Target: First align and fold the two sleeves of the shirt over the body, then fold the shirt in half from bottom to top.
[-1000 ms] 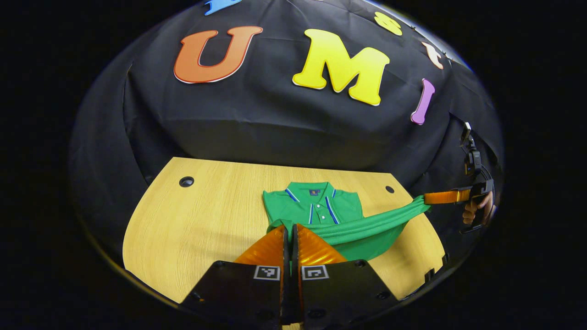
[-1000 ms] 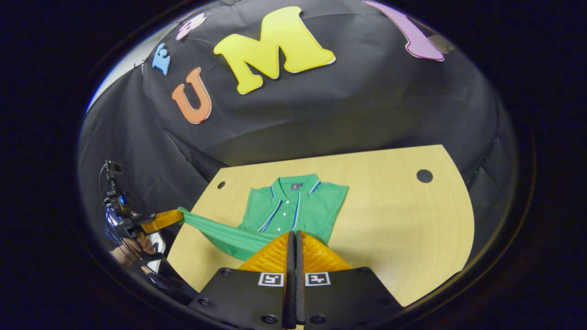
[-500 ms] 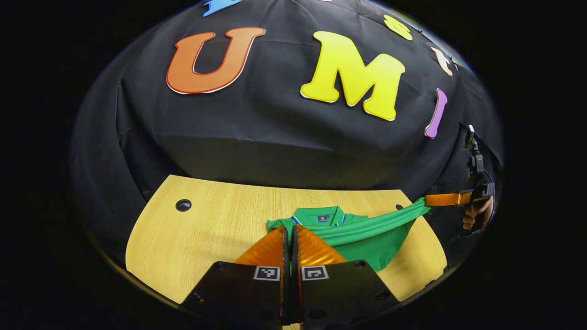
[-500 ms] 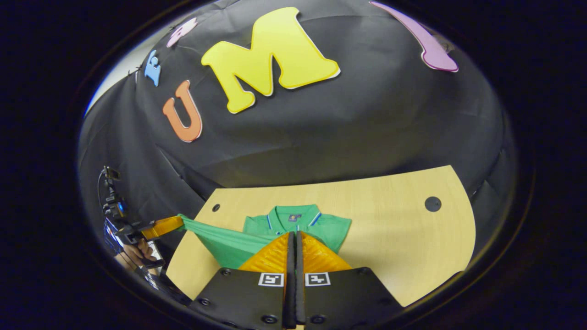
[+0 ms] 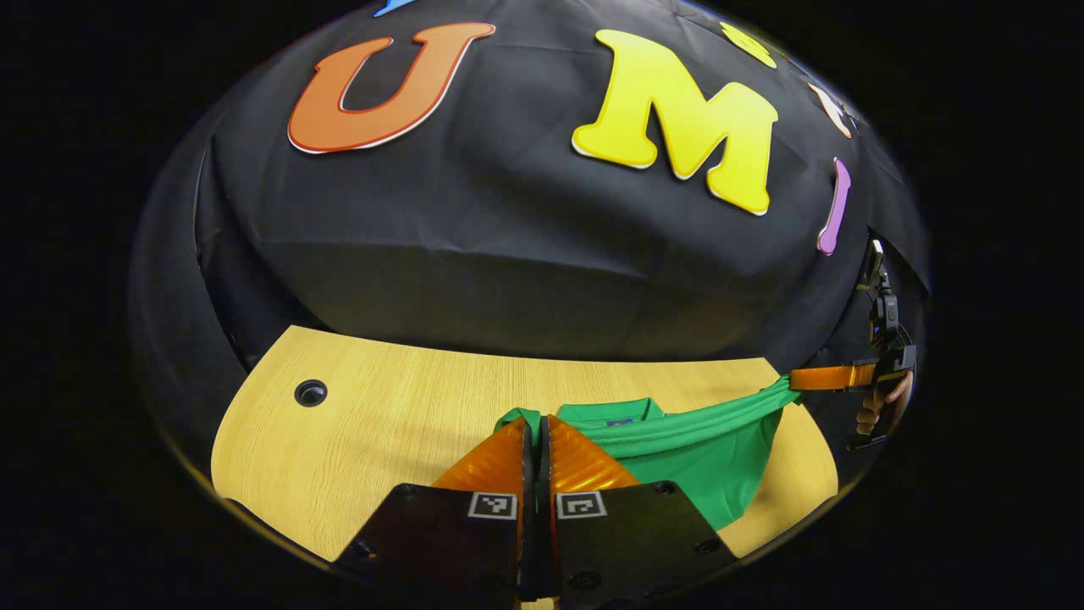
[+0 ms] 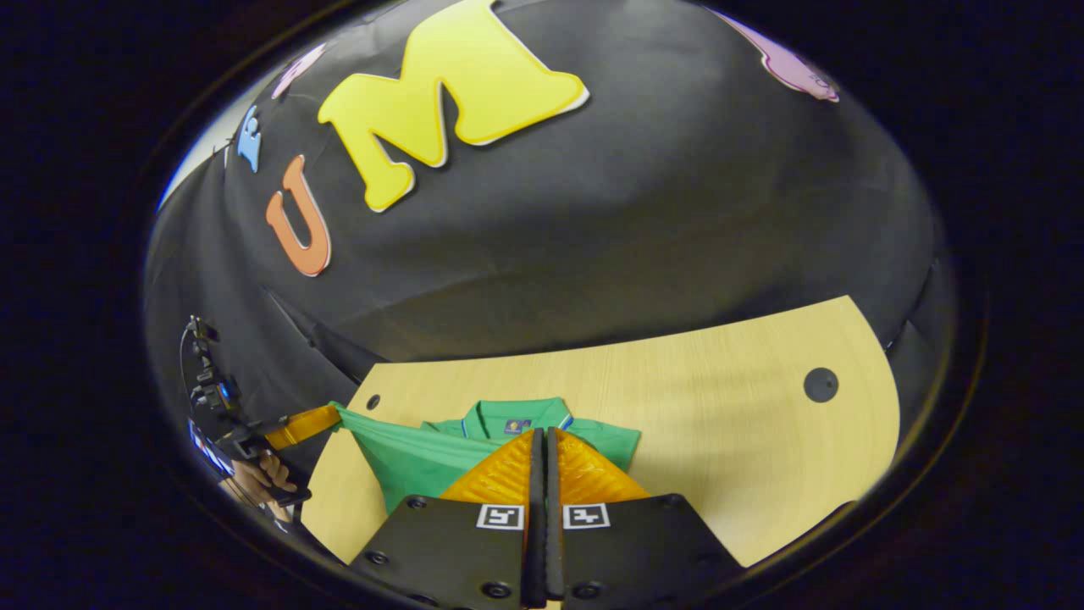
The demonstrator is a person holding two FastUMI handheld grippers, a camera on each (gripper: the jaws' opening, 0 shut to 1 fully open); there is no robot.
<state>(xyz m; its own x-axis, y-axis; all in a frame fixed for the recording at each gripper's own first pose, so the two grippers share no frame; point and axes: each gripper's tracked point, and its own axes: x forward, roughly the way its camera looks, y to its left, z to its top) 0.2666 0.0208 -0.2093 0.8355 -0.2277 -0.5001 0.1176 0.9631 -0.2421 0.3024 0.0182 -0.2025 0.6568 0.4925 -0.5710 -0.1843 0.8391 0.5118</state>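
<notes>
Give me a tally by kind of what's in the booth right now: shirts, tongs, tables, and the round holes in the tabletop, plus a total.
Shirts: 1, the green shirt, its lifted bottom hem stretched between both tongs.
Tongs: 2, the left tongs and the right tongs, each shut on the hem.
Tables: 1, the wooden table.
Round holes in the tabletop: 2, one hole and another hole.
Total: 6.

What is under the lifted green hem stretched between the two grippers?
Under the raised hem lies the rest of the green shirt on the wooden table. The collar peeks out beyond it. The placket and folded sleeves are covered.
</notes>
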